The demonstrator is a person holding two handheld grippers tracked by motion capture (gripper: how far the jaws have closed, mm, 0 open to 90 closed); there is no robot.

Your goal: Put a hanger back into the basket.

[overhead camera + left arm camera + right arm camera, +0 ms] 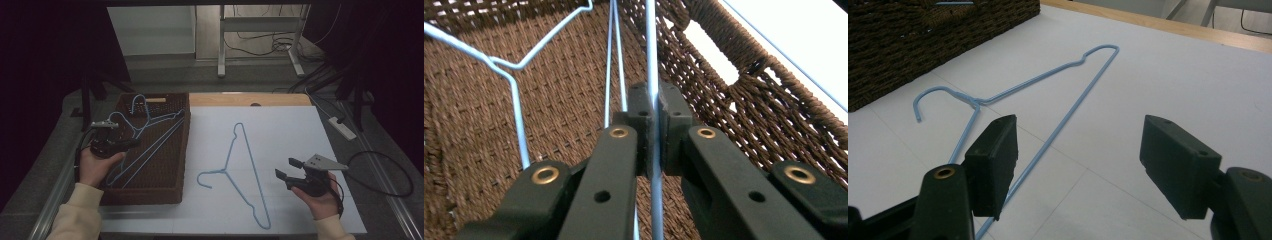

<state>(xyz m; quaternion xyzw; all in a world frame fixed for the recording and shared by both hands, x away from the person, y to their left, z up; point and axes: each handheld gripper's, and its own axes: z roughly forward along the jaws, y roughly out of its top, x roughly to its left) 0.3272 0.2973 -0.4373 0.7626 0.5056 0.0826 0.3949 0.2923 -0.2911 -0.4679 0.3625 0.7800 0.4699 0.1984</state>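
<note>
A brown woven basket (180, 145) stands at the table's left and holds light blue wire hangers (150, 135). My left gripper (134, 143) reaches into it from the left. In the left gripper view its jaws are shut on one straight wire of a blue hanger (652, 60), above the basket's woven floor (559, 100). Another blue wire hanger (240, 165) lies flat on the white board, hook pointing left. My right gripper (285, 169) stands open to its right, near the front. In the right gripper view that hanger (1058, 80) lies just past the open right gripper (1078, 160), nothing between its pads.
A white board (290, 130) covers the table right of the basket. A wooden strip (250, 99) runs along the table's back edge. A wooden-handled item (155, 100) rests at the basket's far end. On the floor at right are a power strip (342, 127) and cables (385, 175).
</note>
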